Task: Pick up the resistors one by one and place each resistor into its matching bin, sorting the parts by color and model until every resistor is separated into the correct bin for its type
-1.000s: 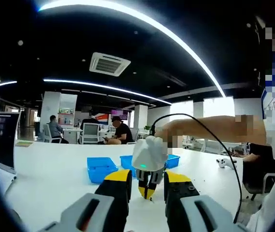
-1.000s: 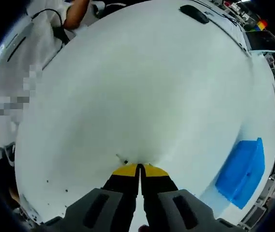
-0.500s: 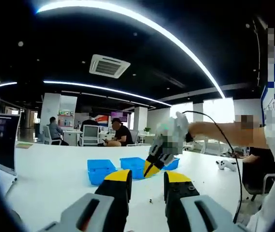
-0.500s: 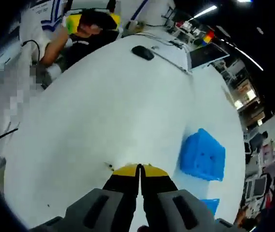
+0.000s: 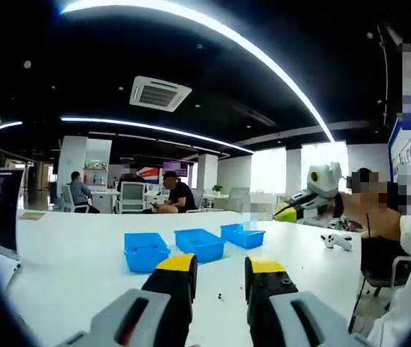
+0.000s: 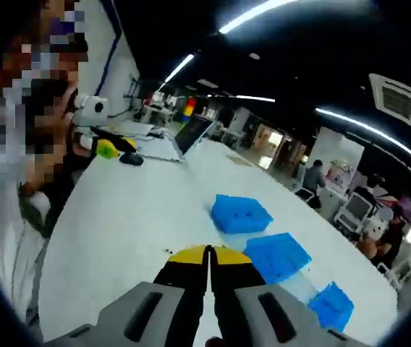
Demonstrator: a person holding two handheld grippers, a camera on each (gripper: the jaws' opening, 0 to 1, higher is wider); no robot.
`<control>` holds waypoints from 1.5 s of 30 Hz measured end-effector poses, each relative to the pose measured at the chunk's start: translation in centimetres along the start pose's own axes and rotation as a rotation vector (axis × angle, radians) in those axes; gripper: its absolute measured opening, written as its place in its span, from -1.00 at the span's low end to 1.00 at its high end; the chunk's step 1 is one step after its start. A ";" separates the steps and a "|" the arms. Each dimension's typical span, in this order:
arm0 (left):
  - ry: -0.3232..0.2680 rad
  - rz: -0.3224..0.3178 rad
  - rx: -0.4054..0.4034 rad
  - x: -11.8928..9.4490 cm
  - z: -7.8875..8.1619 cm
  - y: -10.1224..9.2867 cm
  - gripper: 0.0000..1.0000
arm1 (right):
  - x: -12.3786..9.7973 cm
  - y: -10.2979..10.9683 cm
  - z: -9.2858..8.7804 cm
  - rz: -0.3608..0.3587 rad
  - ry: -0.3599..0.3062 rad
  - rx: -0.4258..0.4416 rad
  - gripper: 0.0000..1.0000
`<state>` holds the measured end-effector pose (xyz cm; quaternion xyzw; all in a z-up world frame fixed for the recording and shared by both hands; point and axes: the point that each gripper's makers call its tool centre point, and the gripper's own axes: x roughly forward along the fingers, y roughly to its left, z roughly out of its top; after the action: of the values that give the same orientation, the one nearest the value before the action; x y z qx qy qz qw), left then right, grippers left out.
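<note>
The right gripper (image 5: 286, 214) has lifted off the desk (image 5: 75, 253), jaws together; whether they pinch a resistor cannot be told. The left gripper (image 5: 221, 267) rests with jaws apart. Three blue bins (image 5: 200, 243) line mid-desk, with bare desk around them.

Bright ceiling light strips (image 5: 213, 32), dark ceiling, fisheye-bent edges

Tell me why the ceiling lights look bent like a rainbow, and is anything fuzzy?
In the left gripper view the fisheye lens curves the long ceiling light into an arc, and the blue bins look sharp. In the right gripper view the table bulges, and the ceiling lights glare and smear a bit.
</note>
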<state>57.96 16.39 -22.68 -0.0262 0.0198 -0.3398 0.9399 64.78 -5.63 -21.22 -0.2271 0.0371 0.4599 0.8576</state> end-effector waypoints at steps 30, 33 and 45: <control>-0.009 -0.004 0.011 -0.5 0.4 -0.1 -0.43 | -5.1 -0.9 -0.8 -0.282 -0.165 0.358 -0.91; -0.010 -0.008 0.015 -0.5 0.5 -0.3 -0.43 | -3.4 -2.3 -0.5 -0.276 -0.158 0.368 -0.91; -0.021 0.003 0.011 -0.7 0.8 0.0 -0.43 | 7.3 -8.4 0.0 -0.239 -0.078 0.378 -0.91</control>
<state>57.48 16.91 -21.85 -0.0247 0.0082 -0.3383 0.9407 75.75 -4.02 -20.23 -0.0473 0.0624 0.3484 0.9341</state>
